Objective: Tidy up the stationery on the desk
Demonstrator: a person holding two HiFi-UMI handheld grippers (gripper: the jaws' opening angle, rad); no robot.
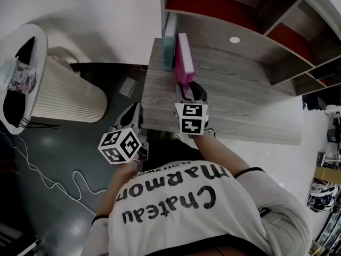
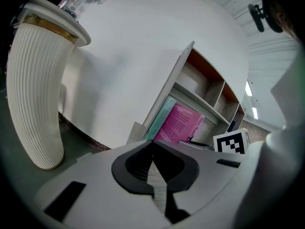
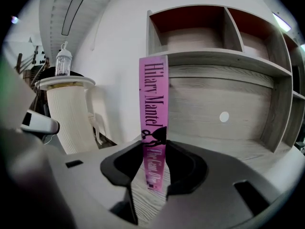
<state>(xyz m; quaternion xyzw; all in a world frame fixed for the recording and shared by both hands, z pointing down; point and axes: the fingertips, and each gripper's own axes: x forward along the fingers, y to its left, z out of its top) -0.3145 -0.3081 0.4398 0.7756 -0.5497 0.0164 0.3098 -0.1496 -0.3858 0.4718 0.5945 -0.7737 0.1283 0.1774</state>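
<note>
Grey-wood tabletop (image 1: 250, 105) under open shelving carries a pink Hilary Mantel book (image 1: 184, 57) standing upright, just beside a teal book (image 1: 170, 36) at its left. The right hand-held gripper (image 1: 187, 89) is clamped on the pink book's spine. The left hand-held gripper (image 1: 136, 116) hangs off the tabletop's left edge, its jaws together and empty, near a ribbed white stand (image 1: 64, 92).

My right gripper (image 3: 153, 173) pinched the spine of the pink book (image 3: 153, 104) at the near edge of the desk (image 1: 250, 89). My left gripper (image 2: 156, 175) hung off the near left corner, jaws together.
</note>
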